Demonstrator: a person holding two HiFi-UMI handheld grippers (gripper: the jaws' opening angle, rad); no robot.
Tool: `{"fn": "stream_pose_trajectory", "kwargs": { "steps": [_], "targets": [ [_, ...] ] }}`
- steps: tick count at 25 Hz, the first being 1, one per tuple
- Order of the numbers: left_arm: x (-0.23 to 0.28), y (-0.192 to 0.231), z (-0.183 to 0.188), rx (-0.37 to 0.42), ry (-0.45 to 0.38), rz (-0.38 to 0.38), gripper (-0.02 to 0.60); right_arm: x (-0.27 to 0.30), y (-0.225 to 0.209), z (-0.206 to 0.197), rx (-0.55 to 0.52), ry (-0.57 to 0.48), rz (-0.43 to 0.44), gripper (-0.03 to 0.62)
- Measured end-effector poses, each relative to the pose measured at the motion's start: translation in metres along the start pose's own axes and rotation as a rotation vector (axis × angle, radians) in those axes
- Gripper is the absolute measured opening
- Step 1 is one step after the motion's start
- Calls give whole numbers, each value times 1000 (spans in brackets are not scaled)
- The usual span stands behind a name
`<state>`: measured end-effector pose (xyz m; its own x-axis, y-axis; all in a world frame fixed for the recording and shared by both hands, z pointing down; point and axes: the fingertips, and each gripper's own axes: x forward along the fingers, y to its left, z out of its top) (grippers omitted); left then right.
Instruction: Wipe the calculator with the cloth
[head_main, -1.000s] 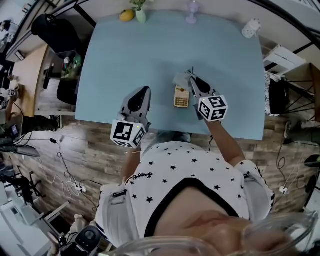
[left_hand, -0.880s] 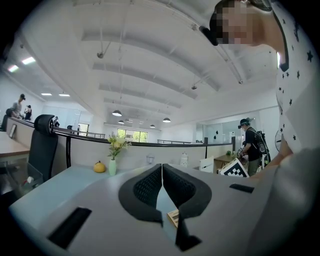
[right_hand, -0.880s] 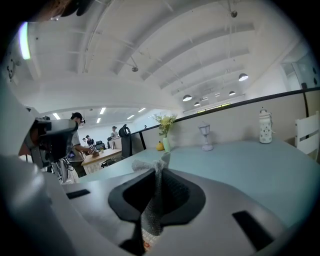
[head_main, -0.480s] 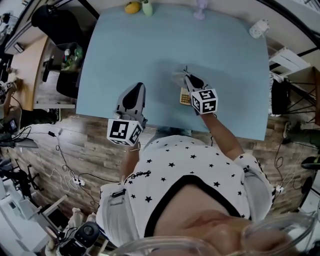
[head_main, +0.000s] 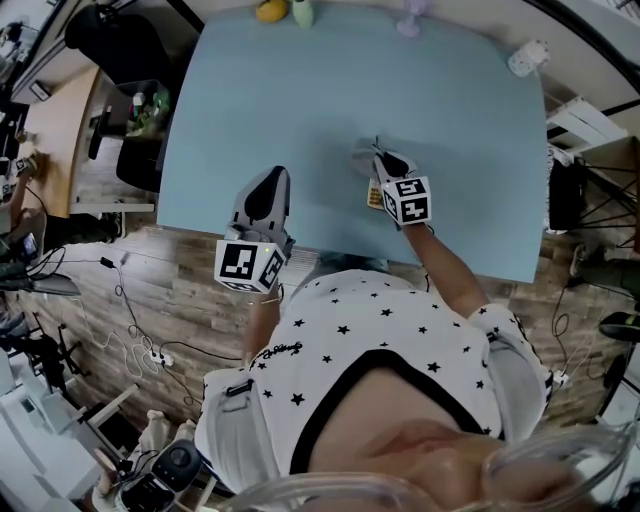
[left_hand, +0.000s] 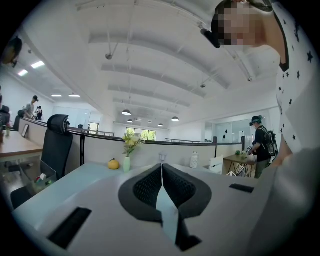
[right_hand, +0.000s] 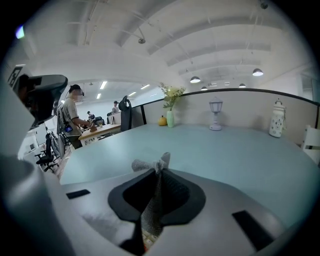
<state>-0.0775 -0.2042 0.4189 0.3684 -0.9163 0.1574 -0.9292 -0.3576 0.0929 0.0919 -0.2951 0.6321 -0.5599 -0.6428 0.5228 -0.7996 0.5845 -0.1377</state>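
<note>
The right gripper (right_hand: 159, 172) has its fingers (right_hand: 175, 192) closed narrowly on the cloth (right_hand: 151, 207). The grey fabric is pinched flat in the slot between them, and a crumpled tuft sticks out just past the fingertips. Beneath the fingers, at the base of the slot, a strip of the calculator (right_hand: 145, 239) shows its pale keys with a spot of orange. In the head view the calculator lies on the light blue table (head_main: 300, 90), mostly covered by this gripper, with only its left edge visible beside the marker cube. From these views I cannot tell whether the cloth touches the calculator. The left gripper (left_hand: 161, 169) holds nothing: its fingers (left_hand: 145, 187) are pressed together along their upper length, and only a thin sliver of table shows through lower down. It hangs over the near edge of the table, well apart from the cloth and the calculator, which both sit off to the right of its fingers. Far ahead of both sets of fingertips, along the far rim of the table, stand a vase of flowers (left_hand: 127, 161), a yellow fruit (left_hand: 113, 164) just beside it, and a small lamp (right_hand: 215, 116).
</note>
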Motion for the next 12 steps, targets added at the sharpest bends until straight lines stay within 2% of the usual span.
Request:
{"fn": "stream_pose_trajectory", "kwargs": {
  "steps": [6, 12],
  "targets": [
    [4, 0, 1, 2, -2, -11, 31, -6, -14, -10, 12, 21, -38, 32],
    [18, -12, 2, 7, 1, -66, 31, -19, -36, -17, 47, 17, -95, 32]
  ]
}}
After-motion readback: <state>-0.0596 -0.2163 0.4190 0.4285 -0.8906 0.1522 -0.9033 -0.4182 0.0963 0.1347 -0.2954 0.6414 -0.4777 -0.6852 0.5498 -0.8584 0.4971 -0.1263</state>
